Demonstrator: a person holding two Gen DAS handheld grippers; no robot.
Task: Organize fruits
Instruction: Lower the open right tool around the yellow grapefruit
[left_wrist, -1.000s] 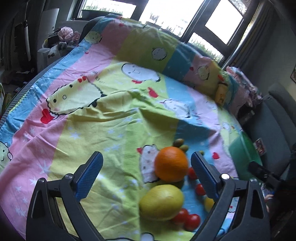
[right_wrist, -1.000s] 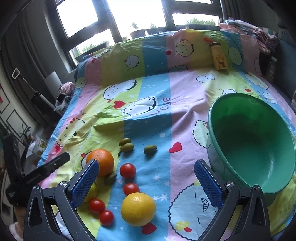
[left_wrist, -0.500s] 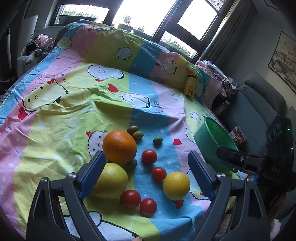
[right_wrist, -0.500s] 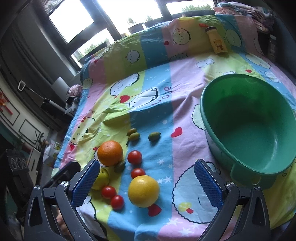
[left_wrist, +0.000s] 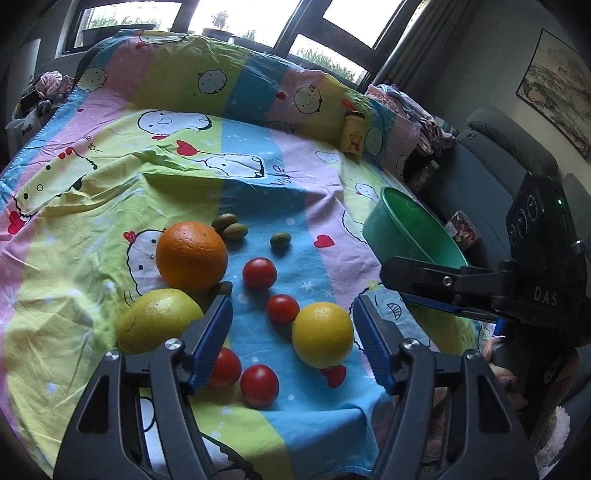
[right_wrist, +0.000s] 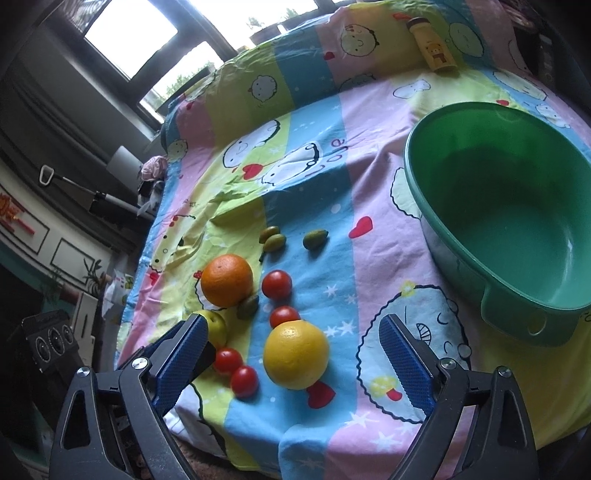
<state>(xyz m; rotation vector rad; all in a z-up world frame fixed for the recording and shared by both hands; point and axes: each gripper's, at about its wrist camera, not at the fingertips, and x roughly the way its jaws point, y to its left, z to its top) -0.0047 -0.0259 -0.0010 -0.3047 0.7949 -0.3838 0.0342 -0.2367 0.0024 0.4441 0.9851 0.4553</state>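
Between my left tongs' closing blue pads sits a smooth yellow citrus, nearest the right pad but not yet pinched, with cherry tomatoes at its near side and an orange and a dull yellow-green fruit to the left. My right tongs hover unclenched, jaws narrowing around the same citrus without touching it; small green olive-like fruits lie farther back. Well to the right on the striped cartoon bedsheet stands an empty green basin, and the right tool's black body reads "DAS".
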